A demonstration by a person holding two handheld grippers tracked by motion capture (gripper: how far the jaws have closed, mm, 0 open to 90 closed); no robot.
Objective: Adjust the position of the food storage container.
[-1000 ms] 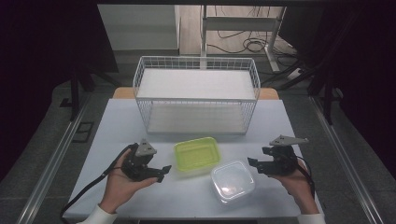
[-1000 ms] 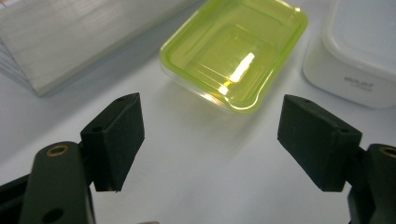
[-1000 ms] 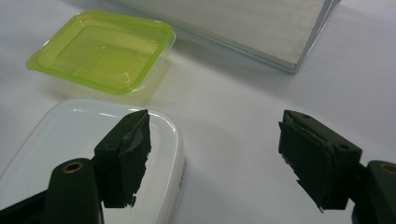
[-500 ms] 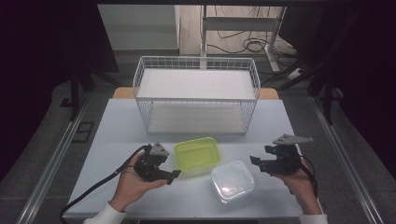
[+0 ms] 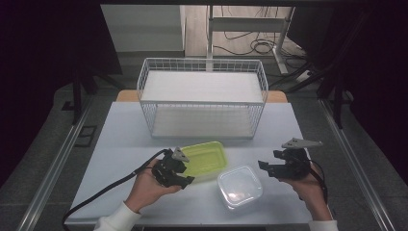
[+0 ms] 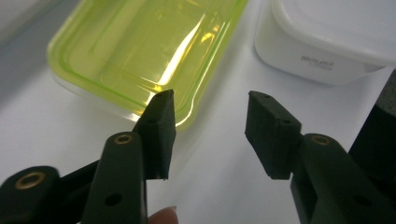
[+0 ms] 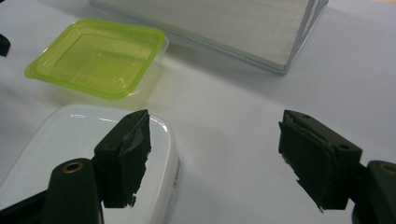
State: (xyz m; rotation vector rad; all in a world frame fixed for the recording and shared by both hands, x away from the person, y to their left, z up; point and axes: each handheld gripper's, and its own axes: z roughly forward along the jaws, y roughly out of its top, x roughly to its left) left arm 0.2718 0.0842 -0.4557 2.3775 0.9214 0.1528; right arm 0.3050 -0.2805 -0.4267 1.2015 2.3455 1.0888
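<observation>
While both grippers stand parted and empty, the contents of the table run as follows. Left gripper (image 5: 185,177): jaws wide apart, nothing between them, held at the near left corner of the green tub (image 5: 204,159); in the left gripper view one jaw overlaps the tub's (image 6: 140,51) rim and the other hangs over bare table (image 6: 219,154), so the rim is approached but not clearly straddled. Right gripper (image 5: 263,167): jaws likewise spread and holding nothing, just right of the white tub (image 5: 239,186); in the right gripper view its left jaw sits before that tub's (image 7: 70,135) near corner, the right jaw over bare table. Green tub: translucent, shallow, lidded or nested (cannot tell which), lying flat between the left gripper and the white tub, near it but apart. White tub: square, lid on, nearer the table's front edge. Wire basket (image 5: 202,96): behind both tubs, well apart, white board on its floor. Hazards, judged: a thin flexible rim may slip or buckle under a shallow bite at one corner; closing off the rim would push the light tub along the smooth table into the white one; lifting by one corner would tilt it.
</observation>
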